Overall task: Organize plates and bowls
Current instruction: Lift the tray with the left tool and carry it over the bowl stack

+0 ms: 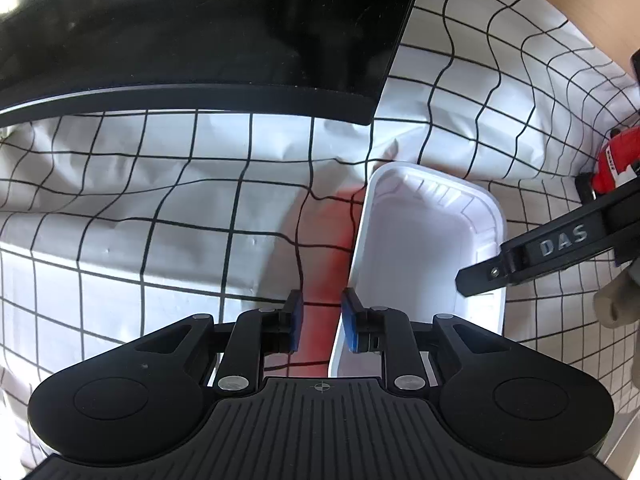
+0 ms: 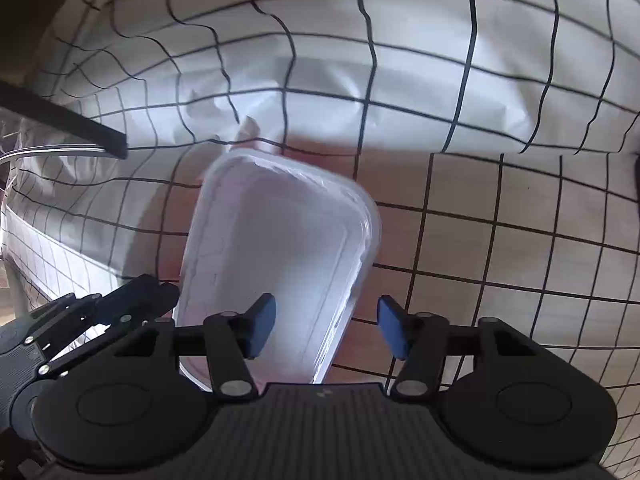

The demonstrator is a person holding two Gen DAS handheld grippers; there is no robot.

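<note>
A white rectangular tray (image 1: 424, 248) lies on the black-and-white checked cloth (image 1: 160, 200). In the left wrist view my left gripper (image 1: 322, 322) points down over the tray's left rim. Its jaws stand a little apart: the rim runs beside the right pad and pinkish cloth shows in the gap. In the right wrist view the same tray (image 2: 280, 240) looks blurred. There my right gripper (image 2: 328, 328) is open astride the tray's right rim, one pad over the inside and neither pad touching. A black finger (image 1: 480, 276) of the right gripper reaches over that rim.
A large black panel (image 1: 200, 32) stands on the cloth just behind the tray. A red and white object (image 1: 618, 156) and a gloved hand (image 1: 616, 300) are at the right edge. A black bar (image 2: 60, 116) crosses at the left. The cloth (image 2: 480, 80) is creased.
</note>
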